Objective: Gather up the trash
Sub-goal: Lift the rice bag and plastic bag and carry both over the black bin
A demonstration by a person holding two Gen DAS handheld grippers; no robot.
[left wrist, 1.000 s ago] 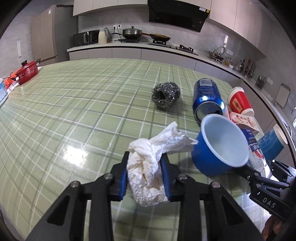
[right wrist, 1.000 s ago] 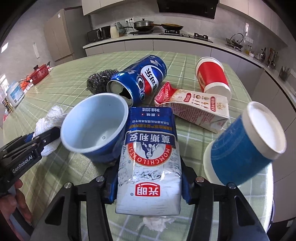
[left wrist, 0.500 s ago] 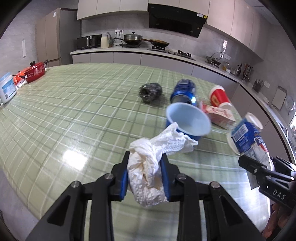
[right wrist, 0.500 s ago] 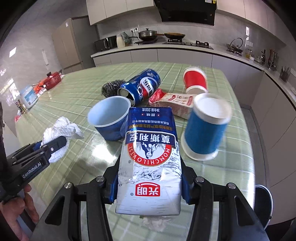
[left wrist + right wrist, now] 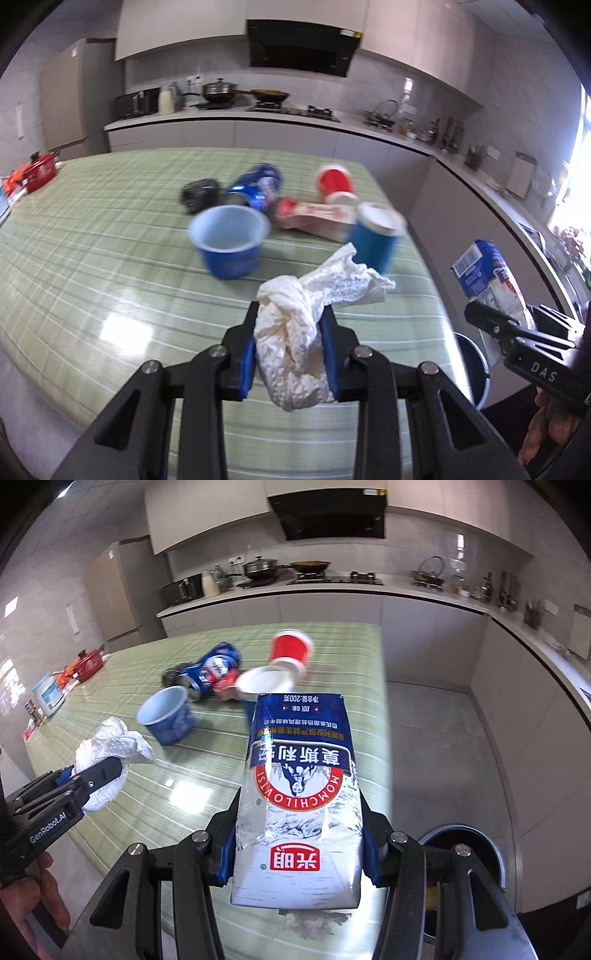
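Setting: Kitchen, with a green-checked table (image 5: 110, 258) in front of a counter and stove; a round bin (image 5: 480, 845) stood on the floor off the table's near corner.
Left tongs: left tongs (image 5: 290, 354) were pinching a crumpled paper towel (image 5: 295, 332) between the blue pads, held above the table's near edge.
Right tongs: right tongs (image 5: 297, 845) were pressed onto a milk carton (image 5: 299, 794), gripped across its flat sides near its lower end.
Carton position: in the right wrist view it hung over the table's corner, with the bin at about 4 o'clock from it, partly hidden by the tongs.
Carton axis: long axis ran along the fingers, from 6 o'clock to 12 o'clock; printing read upside down, so the "200" end pointed away from the camera.
Left on table: blue bowl (image 5: 229, 240), blue cup (image 5: 376, 232), red cup (image 5: 334, 182), soda can (image 5: 258, 184), flattened red carton (image 5: 317, 218) and steel scourer (image 5: 199, 190), clustered at 12 o'clock from the towel; blurred.
Step judged: carrying both items to the bin.
Advice: bring each item squarely over the bin's mouth before releasing; tip the carton end-down so its long axis enters the opening; lower the loose towel close to the rim so it does not drift.
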